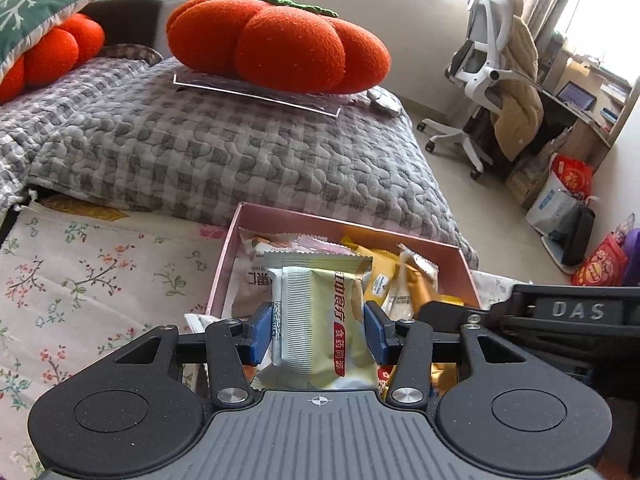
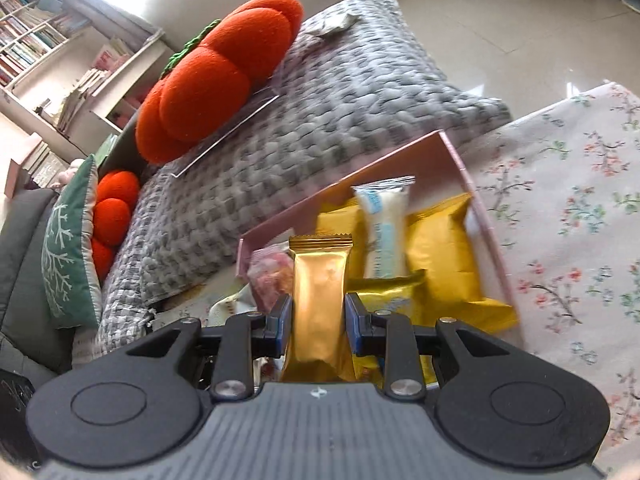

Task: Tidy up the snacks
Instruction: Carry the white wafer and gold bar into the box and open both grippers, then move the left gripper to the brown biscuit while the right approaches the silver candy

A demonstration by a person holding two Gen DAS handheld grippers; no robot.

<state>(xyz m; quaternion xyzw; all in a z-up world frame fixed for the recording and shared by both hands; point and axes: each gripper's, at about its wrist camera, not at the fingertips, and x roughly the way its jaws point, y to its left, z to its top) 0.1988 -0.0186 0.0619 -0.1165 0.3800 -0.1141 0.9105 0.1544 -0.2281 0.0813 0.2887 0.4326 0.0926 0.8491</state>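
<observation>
Left gripper [image 1: 318, 334] clamps pale green snack packet [image 1: 320, 316]; right gripper [image 2: 318, 326] clamps gold bar [image 2: 318, 300]; both over pink box [image 1: 360, 226]

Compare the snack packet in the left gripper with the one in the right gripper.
The pale green packet is wide and flat, with red Chinese lettering and a ribbed seam; the gold packet is narrow, shiny and shows no print. The left gripper has wider-set jaws than the right gripper. Both packets are sealed, gripped at their sides and held over the pink box.
</observation>
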